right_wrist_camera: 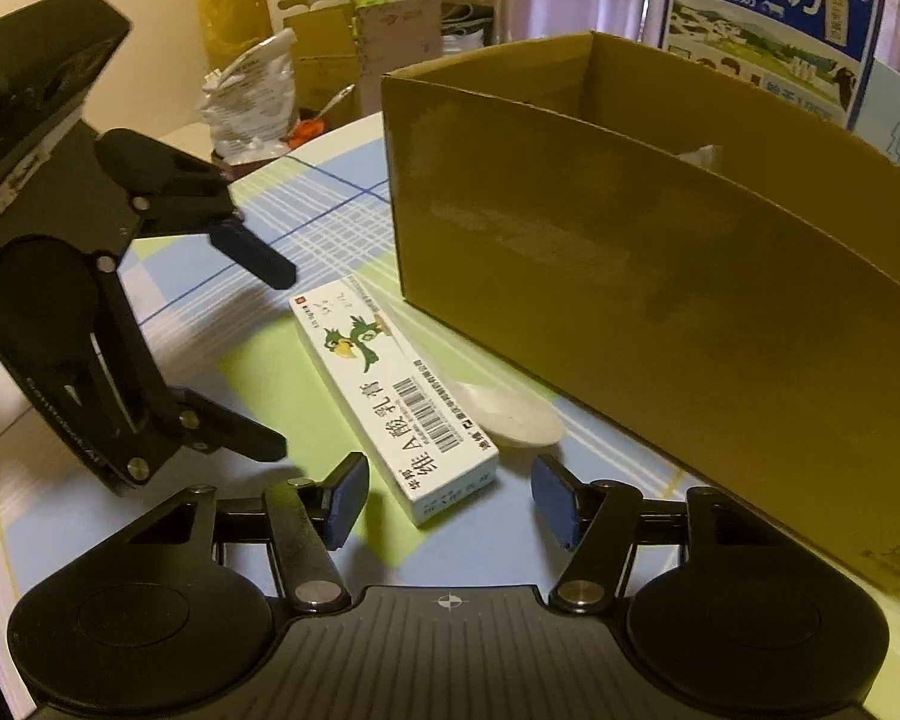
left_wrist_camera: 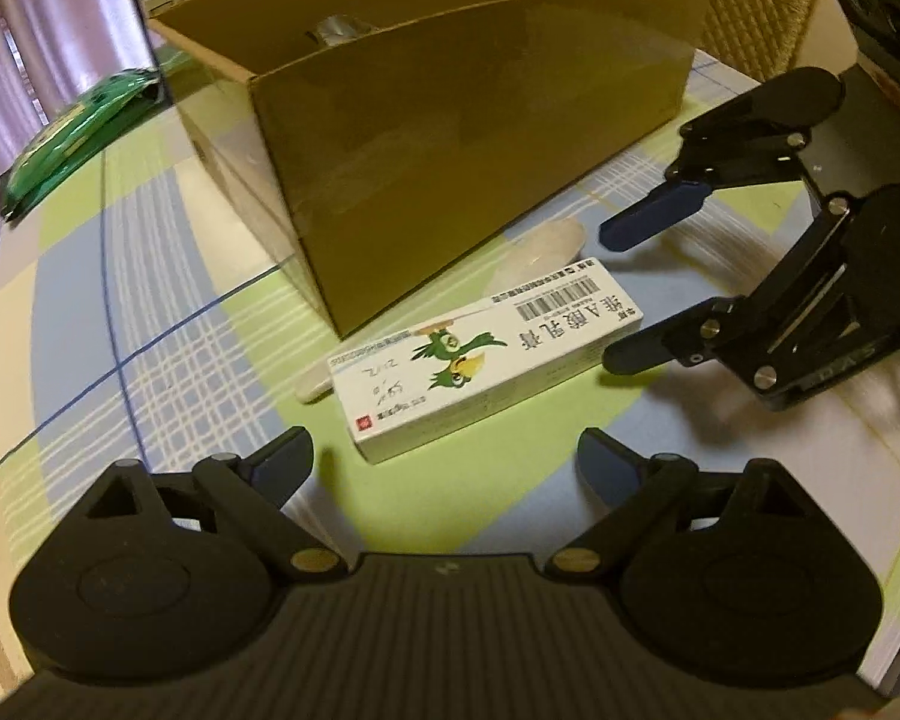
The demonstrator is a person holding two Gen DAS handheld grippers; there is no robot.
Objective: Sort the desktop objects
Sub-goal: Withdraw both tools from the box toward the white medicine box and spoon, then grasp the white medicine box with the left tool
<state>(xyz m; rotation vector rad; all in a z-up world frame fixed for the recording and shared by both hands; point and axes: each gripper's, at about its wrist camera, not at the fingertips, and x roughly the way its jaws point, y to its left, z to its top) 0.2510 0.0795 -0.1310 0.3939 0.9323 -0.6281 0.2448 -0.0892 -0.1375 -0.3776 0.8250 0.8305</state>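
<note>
Two claws – left claw [left_wrist_camera: 444, 468], right claw [right_wrist_camera: 450, 501] – both spread wide, white ointment box [right_wrist_camera: 393, 399] lying between, unheld

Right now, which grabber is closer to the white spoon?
Right. The right gripper is open just short of the white spoon; the left gripper sits farther back, behind the medicine box.

Both grippers are matte black. The left gripper [left_wrist_camera: 444, 468] has a ribbed base, two round discs, brass and silver pivot screws, triangular cut-outs and dark blue finger pads [left_wrist_camera: 285, 468]. The right gripper [right_wrist_camera: 450, 501] looks identical, with a small crosshair mark on its base.
</note>
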